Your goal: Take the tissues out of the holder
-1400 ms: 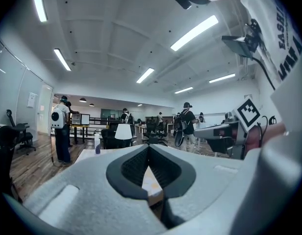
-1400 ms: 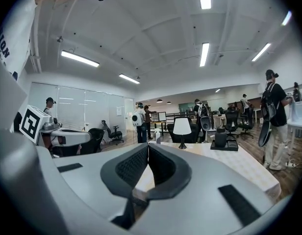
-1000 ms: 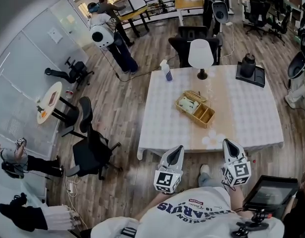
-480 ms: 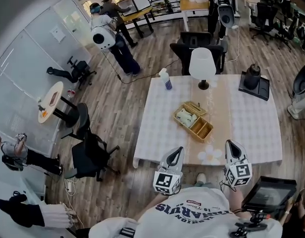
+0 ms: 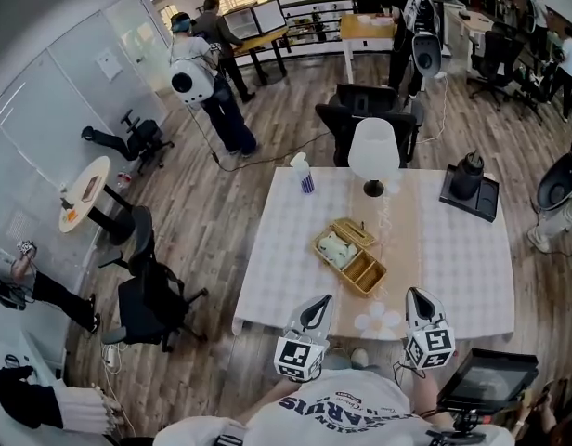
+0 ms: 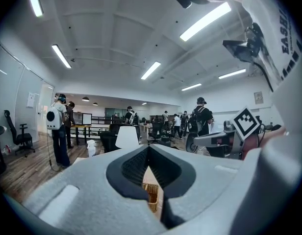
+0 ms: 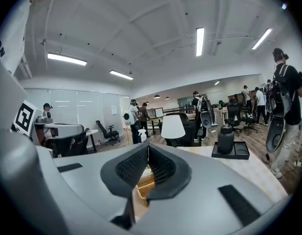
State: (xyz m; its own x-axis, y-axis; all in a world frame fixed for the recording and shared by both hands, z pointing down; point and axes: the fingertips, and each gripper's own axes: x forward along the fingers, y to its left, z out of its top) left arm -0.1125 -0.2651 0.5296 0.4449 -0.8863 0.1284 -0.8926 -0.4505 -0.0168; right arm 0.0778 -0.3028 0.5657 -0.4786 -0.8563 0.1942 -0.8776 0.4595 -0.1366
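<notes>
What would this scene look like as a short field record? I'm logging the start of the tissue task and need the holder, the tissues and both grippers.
holder: wicker holder, near the middle of the table
tissues: white tissues, inside the holder's far-left end
left gripper: left gripper, jaws together, empty, at the near table edge
right gripper: right gripper, jaws together, empty, at the near table edge
also on table: lamp, spray bottle, black jug on a tray
task state: tissues not yet taken out
</notes>
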